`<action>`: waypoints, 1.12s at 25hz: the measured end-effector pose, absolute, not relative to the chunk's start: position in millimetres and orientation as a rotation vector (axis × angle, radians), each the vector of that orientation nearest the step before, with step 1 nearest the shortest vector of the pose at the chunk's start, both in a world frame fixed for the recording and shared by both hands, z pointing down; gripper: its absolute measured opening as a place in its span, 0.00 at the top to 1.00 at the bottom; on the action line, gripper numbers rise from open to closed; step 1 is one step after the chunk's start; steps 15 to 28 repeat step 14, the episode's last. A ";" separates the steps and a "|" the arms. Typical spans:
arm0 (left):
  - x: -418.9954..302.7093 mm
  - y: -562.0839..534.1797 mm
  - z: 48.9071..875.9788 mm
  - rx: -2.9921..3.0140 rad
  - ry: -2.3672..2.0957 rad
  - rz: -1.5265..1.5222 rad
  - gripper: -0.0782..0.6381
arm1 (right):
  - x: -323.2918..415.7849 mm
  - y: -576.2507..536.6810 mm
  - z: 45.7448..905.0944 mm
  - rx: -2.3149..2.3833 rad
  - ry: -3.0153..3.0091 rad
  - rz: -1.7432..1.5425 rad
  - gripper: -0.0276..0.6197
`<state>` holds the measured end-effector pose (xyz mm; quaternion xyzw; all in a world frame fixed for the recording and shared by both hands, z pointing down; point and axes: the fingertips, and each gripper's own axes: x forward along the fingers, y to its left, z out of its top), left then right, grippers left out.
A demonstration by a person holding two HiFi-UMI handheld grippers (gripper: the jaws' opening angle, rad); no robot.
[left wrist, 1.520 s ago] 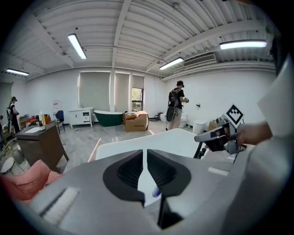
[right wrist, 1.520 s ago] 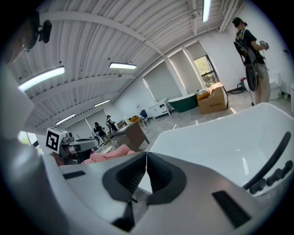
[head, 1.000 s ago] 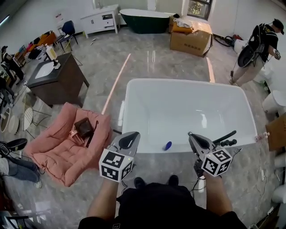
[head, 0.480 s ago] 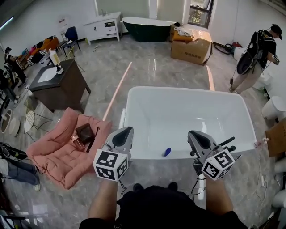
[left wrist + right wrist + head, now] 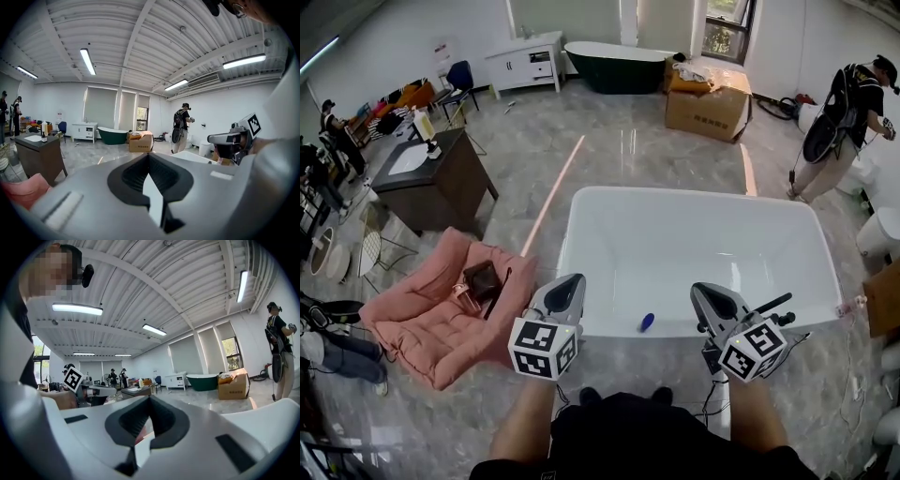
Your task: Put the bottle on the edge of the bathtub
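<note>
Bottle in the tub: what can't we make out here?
- Blue bottle, head view: too small for cap or label.
- Gripper views: no bottle; tongs' own bodies block downward.
- White bathtub near rim, head view: partly behind left tongs and right tongs.

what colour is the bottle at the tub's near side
Blue. The bottle shows best in the head view, against the white bathtub.
</note>
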<state>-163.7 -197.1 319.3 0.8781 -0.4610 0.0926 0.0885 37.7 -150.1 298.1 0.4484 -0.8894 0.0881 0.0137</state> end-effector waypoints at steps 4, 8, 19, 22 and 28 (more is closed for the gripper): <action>-159.6 -196.2 321.8 2.600 -1.374 0.282 0.88 | 44.4 -147.9 302.6 1.395 -2.768 0.289 0.94; -155.3 -194.4 322.9 2.602 -1.365 0.291 0.88 | 53.3 -145.1 305.0 1.418 -2.755 0.311 0.94; -167.6 -192.7 328.8 2.596 -1.364 0.296 0.88 | 43.5 -143.3 305.1 1.448 -2.734 0.299 0.94; -167.6 -192.7 328.8 2.596 -1.364 0.296 0.88 | 43.5 -143.3 305.1 1.448 -2.734 0.299 0.94; -167.6 -192.7 328.8 2.596 -1.364 0.296 0.88 | 43.5 -143.3 305.1 1.448 -2.734 0.299 0.94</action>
